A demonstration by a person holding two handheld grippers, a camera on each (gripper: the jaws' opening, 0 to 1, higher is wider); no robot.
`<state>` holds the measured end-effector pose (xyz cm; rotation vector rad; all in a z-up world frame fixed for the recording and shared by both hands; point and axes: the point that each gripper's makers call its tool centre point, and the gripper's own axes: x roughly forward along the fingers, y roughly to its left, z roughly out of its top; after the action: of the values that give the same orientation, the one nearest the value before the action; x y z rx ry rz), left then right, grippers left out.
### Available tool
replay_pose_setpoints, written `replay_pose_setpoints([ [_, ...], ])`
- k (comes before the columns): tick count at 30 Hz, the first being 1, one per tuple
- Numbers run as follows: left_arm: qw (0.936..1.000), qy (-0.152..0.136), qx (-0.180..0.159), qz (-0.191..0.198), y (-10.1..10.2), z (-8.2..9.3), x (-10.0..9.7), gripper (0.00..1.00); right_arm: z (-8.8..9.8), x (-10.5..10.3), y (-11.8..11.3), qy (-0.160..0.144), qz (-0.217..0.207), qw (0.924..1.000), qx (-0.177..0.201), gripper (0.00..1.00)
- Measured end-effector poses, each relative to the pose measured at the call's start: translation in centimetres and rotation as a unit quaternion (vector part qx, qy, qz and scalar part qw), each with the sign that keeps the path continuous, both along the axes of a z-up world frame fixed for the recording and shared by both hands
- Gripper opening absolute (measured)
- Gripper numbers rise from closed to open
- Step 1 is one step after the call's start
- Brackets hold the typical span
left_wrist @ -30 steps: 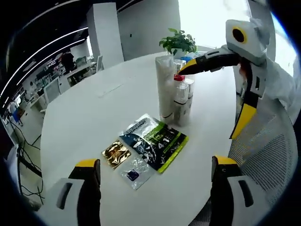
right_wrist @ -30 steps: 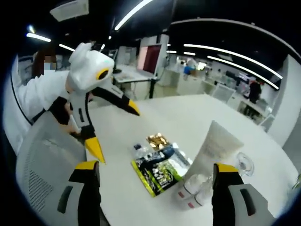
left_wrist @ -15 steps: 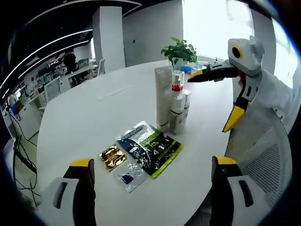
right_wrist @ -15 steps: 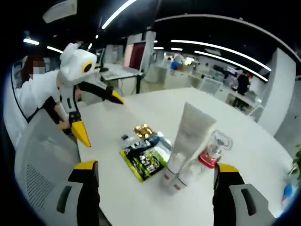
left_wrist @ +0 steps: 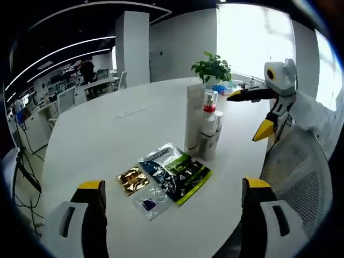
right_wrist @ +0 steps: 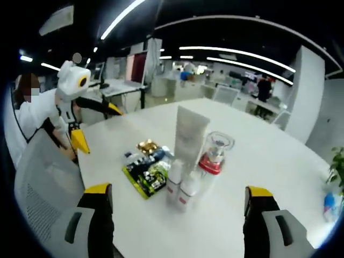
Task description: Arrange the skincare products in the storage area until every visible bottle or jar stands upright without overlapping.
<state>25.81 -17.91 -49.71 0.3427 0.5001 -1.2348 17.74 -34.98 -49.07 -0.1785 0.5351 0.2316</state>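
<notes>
Round white table (left_wrist: 107, 129), carrying one tight cluster of skincare products, all upright, well in from the edge nearest the tools: a tall white tube (left_wrist: 192, 115) standing on its cap; a clear jar-topped bottle with a red collar (left_wrist: 209, 102) touching it; two small white bottles (left_wrist: 208, 137) pressed against the tube's foot, their labels too small to read. In the right gripper view the same cluster reads as tube (right_wrist: 188, 134), red-collared bottle (right_wrist: 212, 153) and small bottles (right_wrist: 181, 191), which partly cover one another, so whether they touch or merely overlap in sight cannot be told. Just beside the cluster, lying flat: a green-and-black sachet (left_wrist: 177, 171), a gold foil packet (left_wrist: 133, 178) and a small clear packet (left_wrist: 152, 201); print illegible. A potted plant (left_wrist: 214, 67) stands at the far edge, with blue items beside it too blurred to identify. Left tool (left_wrist: 172, 215): jaws wide apart, empty, hovering short of the near table edge. Right tool (right_wrist: 174, 220): jaws wide apart, empty, likewise clear of every product. A mesh chair back (left_wrist: 298, 177) stands at the table edge, cut off by the frame.
</notes>
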Motion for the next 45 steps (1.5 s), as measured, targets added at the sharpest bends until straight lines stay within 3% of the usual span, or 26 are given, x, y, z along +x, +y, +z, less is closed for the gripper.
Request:
replay_pose_setpoints([
  [45, 0.9999, -0.008, 0.002, 0.011, 0.4, 0.17, 0.04, 0.99, -0.54, -0.3, 0.63, 0.009, 0.009, 0.9999, 0.004, 1.0],
])
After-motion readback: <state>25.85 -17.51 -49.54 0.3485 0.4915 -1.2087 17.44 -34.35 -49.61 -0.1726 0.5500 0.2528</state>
